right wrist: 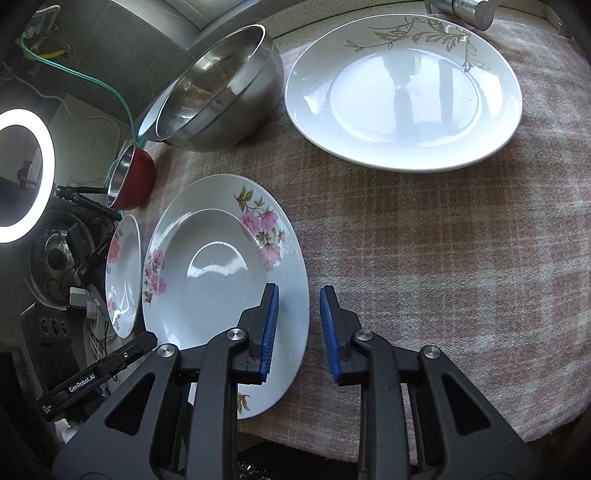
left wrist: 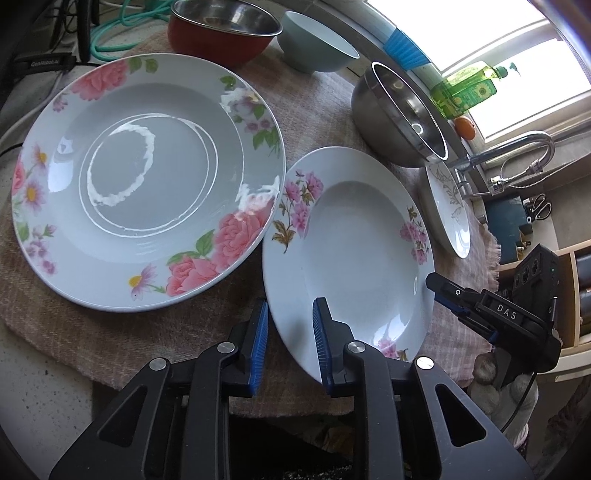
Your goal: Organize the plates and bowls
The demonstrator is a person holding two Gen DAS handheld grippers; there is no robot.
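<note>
The left gripper (left wrist: pixel 290 343) is parted, its jaws straddling the near-left rim of the pink-blossom plate (left wrist: pixel 354 254) without visibly clamping it; actual pad contact cannot be confirmed from this angle. The right gripper (right wrist: pixel 299 334) is likewise parted across the opposite rim of the same plate, one finger above the plate surface, the other above the checked cloth (right wrist: pixel 443 258). The plate lies flat on the cloth, just beside the large rose plate (left wrist: pixel 147 181). The leaf-pattern plate (right wrist: pixel 402 96) rests farther back, next to the steel bowl (right wrist: pixel 221 92). The red bowl (left wrist: pixel 221 33) and the pale blue bowl (left wrist: pixel 317 44) stand at the cloth's far edge.
</note>
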